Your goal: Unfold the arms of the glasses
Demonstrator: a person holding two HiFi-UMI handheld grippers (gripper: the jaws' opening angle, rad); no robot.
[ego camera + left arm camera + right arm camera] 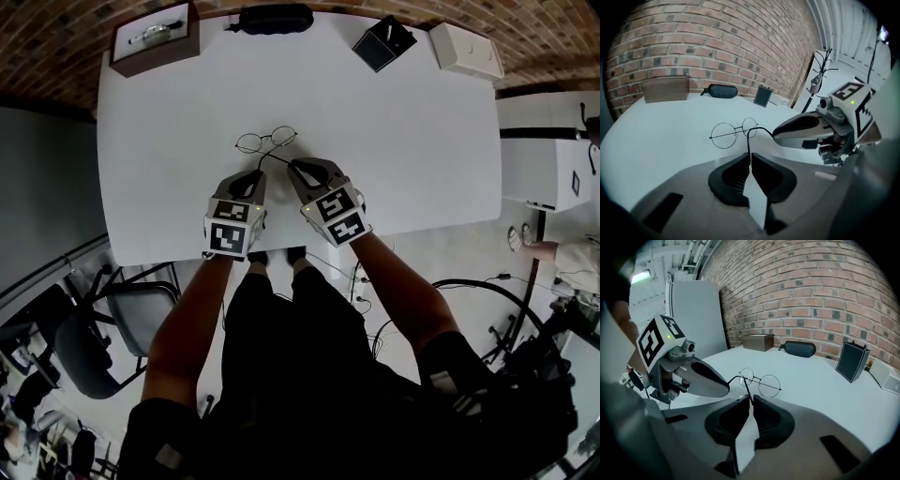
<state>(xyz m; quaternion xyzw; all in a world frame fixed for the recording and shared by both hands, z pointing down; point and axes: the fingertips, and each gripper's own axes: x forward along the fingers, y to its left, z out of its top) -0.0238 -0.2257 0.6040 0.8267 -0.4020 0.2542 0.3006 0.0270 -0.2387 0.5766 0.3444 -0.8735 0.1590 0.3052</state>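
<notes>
One pair of round wire-framed glasses is sitting near the middle of the white counter, lenses facing away from the person; whether the frame is touching the surface I cannot tell; two hand-held grippers are working it, the left hand-held gripper pinching one thin arm of the glasses with its jaws together on the wire, the right hand-held gripper doing the same to the other arm; both forearms are reaching forward and both tools are tilting downward, tips converging just beside each other; along the far edge are lying one brown box, one black case, one black box and one white box.
</notes>
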